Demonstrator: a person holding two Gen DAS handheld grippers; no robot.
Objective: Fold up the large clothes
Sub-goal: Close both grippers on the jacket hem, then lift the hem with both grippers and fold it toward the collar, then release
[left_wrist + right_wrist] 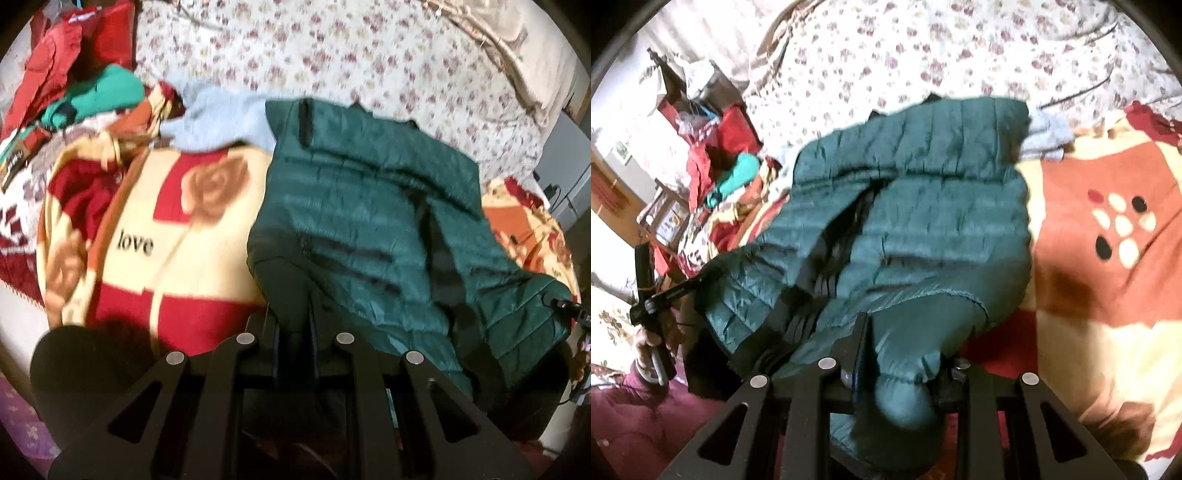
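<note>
A dark green quilted puffer jacket (369,206) lies spread on a bed over a red and cream rose blanket (155,229). My left gripper (293,325) is shut on the jacket's near edge, with green cloth bunched between its fingers. In the right wrist view the jacket (923,192) fills the middle, its black zipper line running down the front. My right gripper (905,365) is shut on a puffy fold of the jacket's near edge. The left gripper (665,295) shows at the left in the right wrist view, held in a hand.
A pile of red and teal clothes (92,92) lies at the far left of the bed. A pale blue garment (221,114) sits behind the jacket. A floral sheet (332,48) covers the far bed. Furniture and clutter (676,110) stand beyond the bed's left side.
</note>
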